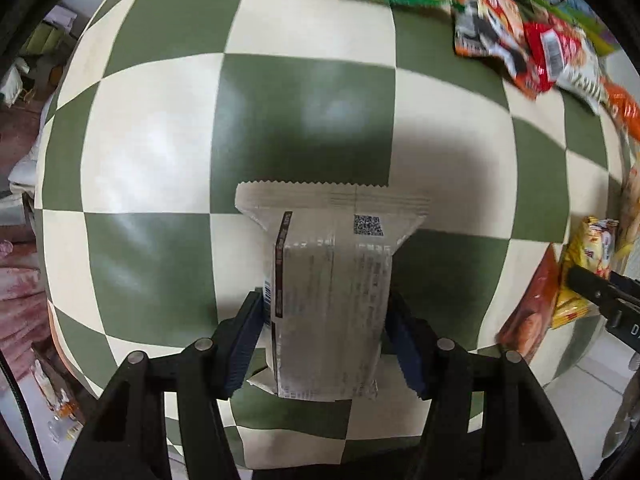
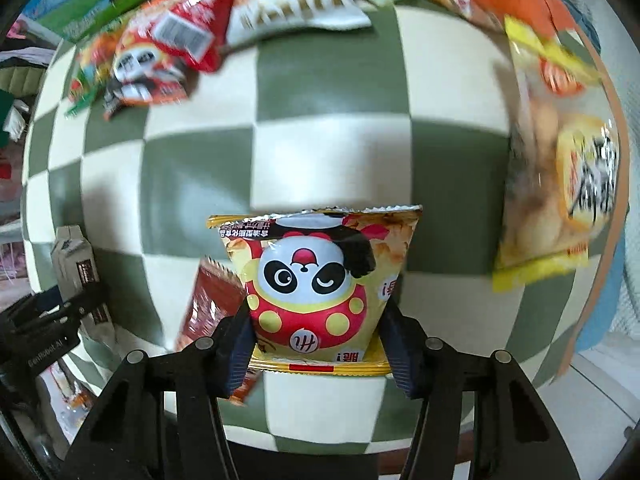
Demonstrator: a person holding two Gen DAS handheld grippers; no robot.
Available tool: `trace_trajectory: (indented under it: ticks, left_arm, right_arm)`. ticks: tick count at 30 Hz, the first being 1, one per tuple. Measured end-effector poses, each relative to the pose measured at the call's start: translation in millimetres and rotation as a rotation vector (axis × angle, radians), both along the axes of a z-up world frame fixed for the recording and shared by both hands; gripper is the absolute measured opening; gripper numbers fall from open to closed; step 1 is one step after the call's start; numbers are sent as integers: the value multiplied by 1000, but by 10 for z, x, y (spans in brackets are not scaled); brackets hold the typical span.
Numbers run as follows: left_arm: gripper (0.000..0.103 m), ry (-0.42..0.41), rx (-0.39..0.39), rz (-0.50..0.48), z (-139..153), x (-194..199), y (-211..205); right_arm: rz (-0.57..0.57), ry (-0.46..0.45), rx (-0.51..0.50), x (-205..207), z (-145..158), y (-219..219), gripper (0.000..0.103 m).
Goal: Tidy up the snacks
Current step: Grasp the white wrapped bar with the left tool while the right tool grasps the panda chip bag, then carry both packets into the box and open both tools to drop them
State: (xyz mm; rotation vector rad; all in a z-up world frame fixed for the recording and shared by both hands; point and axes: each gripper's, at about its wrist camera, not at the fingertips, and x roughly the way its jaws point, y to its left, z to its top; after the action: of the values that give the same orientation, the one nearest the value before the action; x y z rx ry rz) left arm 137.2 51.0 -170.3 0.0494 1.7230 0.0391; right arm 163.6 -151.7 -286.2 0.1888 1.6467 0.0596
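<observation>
The left tool (image 1: pixel 326 344) pinched a grey snack packet (image 1: pixel 328 292) over the checkered surface (image 1: pixel 160 140), while the right tool (image 2: pixel 318 344) gripped a panda chip bag (image 2: pixel 316 280), both apparently lifted clear for sorting; loose snacks (image 2: pixel 172 52) lay ahead.

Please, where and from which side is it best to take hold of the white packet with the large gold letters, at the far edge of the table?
Probably the near crimped end of the white packet. It lies flat, so its faces give the claw little to pinch; that thin sealed edge points at bare checkered table, while other bags crowd its left and far sides. Come in low from the near side.
</observation>
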Motion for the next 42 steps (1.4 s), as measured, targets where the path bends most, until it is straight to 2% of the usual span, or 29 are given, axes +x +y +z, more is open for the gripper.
trace_trajectory:
  ticks: [4, 7, 9, 12, 16, 21, 25, 26, 30, 37, 42]
  left_arm:
    - [60, -5, 24, -17, -70, 27, -65]
    - [59, -20, 24, -17, -55, 35, -67]
    - [58, -33, 18, -16, -6, 40, -76]
    - [57, -59, -7, -28, 189, -13, -164]
    - [57, -135, -42, -51, 639, 43, -275]
    - [57, -250, -100, -95, 1334, 229, -509]
    - [57, -315, -125, -129, 1706, 320, -721]
    - [57, -328, -128, -132, 1704, 239, -705]
    - [57, -367, -148, -133, 1940, 431, -745]
    - [57, -388, -157, -135, 2035, 663, -819]
    - [57, -400, -169, -133, 2100, 880, -855]
  right_arm:
    - [-45, 26, 0, -54, -137, 9, 68]
    - [-68, 22, -16, -57, -184, 29, 69]
    - [-83, 9, -14, -72, -176, 21, 65]
    - [-83, -10, 9, -162, -129, -37, 51]
    - [-46, -68, 30, -176, 181, 18, 50]
    - [4, -169, 68, -163, 699, 39, 50]
    - [39, -254, 64, -20, 1150, 25, 50]
    - [40, -270, 68, 26, 1236, 25, 50]
    - [39, -321, 87, 228, 1563, -8, 50]
    - [24, -357, 104, 549, 1722, 122, 50]
    - [3, -369, 130, 771, 1769, 10, 50]
